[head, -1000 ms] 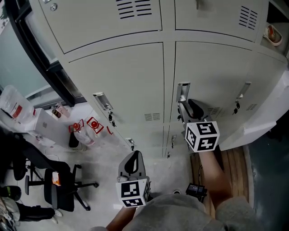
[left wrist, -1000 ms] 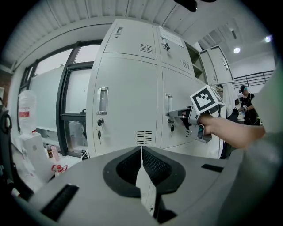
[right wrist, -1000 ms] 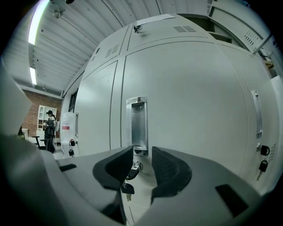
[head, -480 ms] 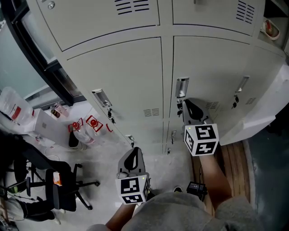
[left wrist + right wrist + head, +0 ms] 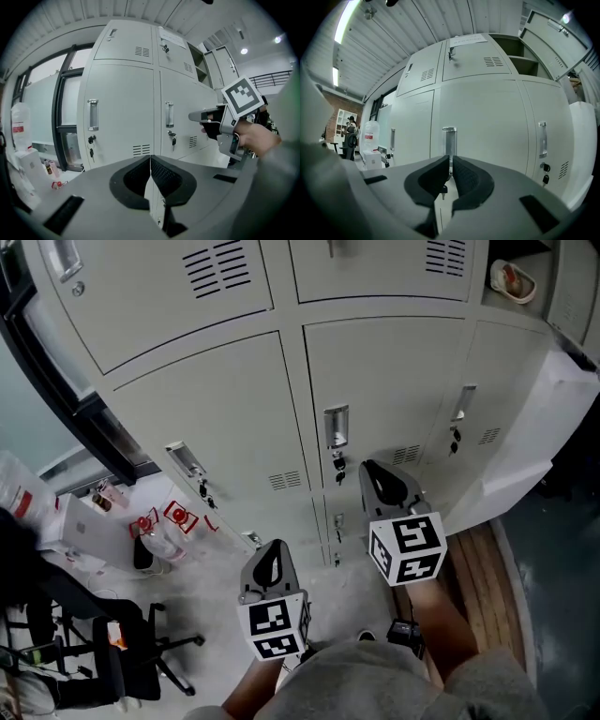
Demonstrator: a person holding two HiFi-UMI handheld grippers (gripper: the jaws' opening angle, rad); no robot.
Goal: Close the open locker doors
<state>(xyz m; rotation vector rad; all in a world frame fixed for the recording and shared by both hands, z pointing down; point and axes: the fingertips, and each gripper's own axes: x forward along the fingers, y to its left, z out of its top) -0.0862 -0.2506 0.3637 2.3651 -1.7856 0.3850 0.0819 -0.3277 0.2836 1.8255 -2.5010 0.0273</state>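
While the open locker door (image 5: 539,442) juts out at the far right of the lockers (image 5: 216,409), the right gripper (image 5: 373,471) hovers before a closed door's handle (image 5: 336,426), its jaws almost together and empty. The left gripper (image 5: 271,557) hangs lower, its jaws closed on nothing.

- The lockers (image 5: 394,381) are looked down on steeply from head height.
- In the left gripper view, they are faced head-on from farther off.
- In the right gripper view, they are met closer; the middle handle (image 5: 449,140) is shared by all three.
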